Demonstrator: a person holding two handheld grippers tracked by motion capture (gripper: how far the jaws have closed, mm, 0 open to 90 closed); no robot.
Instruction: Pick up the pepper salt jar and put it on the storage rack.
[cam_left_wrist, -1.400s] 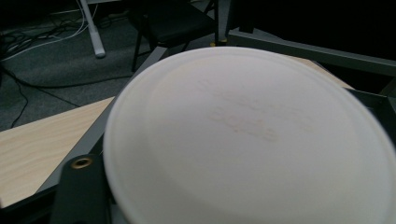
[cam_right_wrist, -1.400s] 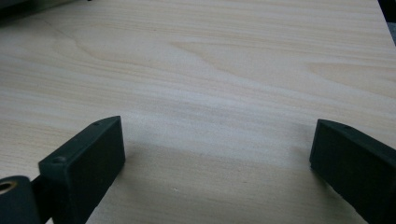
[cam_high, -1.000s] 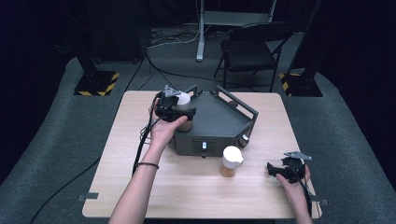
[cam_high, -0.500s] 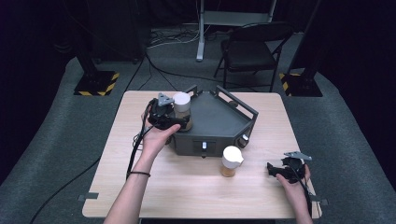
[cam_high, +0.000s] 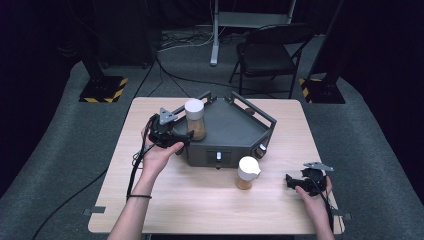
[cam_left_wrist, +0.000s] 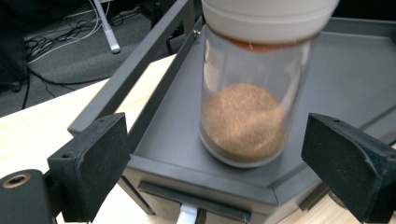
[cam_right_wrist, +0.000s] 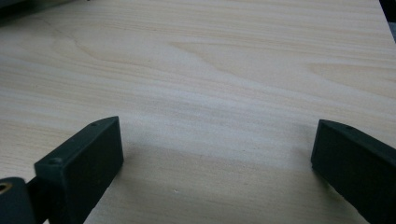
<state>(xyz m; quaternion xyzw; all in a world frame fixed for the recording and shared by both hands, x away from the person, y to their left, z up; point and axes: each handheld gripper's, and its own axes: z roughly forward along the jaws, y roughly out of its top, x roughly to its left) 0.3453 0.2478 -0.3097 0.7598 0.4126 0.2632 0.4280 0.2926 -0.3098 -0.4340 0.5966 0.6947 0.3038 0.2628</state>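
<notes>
A clear jar with a white lid, holding brown powder, stands upright on the left corner of a dark grey tray. My left gripper sits just left of it at the tray's edge. In the left gripper view the jar stands a little ahead of the left gripper. Its jaws have just been opening and the pads touch nothing. A second white-lidded jar stands on the table in front of the tray. My right gripper rests open near the table's right front, over bare wood.
The tray has raised rails and a front drawer knob. The wooden table lies on grey carpet. A folding chair and a stand's post are behind the table. Cables trail from both grippers.
The left gripper has let go of the jar, which now stands on the tray's left corner, and has drawn back to the left and lower. The right gripper has not moved.
</notes>
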